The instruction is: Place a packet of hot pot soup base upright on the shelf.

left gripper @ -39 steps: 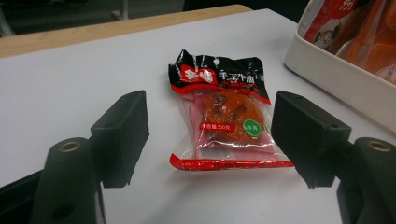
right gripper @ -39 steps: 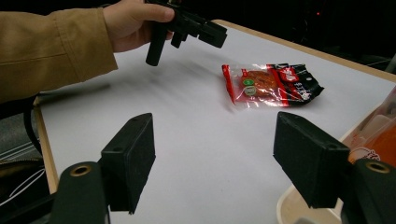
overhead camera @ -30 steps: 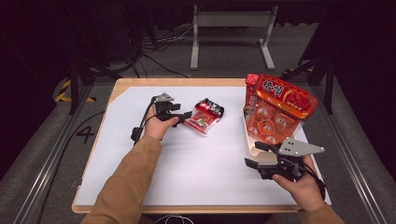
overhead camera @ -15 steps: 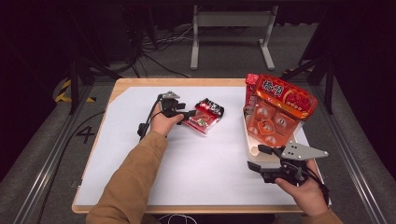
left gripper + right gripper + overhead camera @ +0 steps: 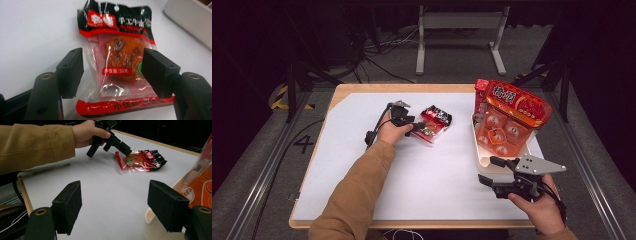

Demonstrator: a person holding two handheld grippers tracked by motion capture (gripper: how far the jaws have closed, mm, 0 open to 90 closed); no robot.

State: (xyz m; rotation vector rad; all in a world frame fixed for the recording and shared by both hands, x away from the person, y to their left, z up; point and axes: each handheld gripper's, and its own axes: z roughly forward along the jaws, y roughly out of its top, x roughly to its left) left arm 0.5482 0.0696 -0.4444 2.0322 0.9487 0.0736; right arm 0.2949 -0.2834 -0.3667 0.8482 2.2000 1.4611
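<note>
The left tongs [image 5: 112,72] reach over one small snack packet [image 5: 117,60] that lies flat on the white worktop [image 5: 362,150], left of the middle. Their jaws have just been closing and now stand at both sides of the packet; the right pad touches its plastic edge, the left pad is just beside it, so the packet is between the jaws but not yet gripped. Further right, one white tray [image 5: 479,162] stands near the right edge of the worktop and carries one large orange bag [image 5: 512,115] that leans in it. The right tongs [image 5: 115,205] hover near the front end of this tray, wide open and holding nothing.
</note>
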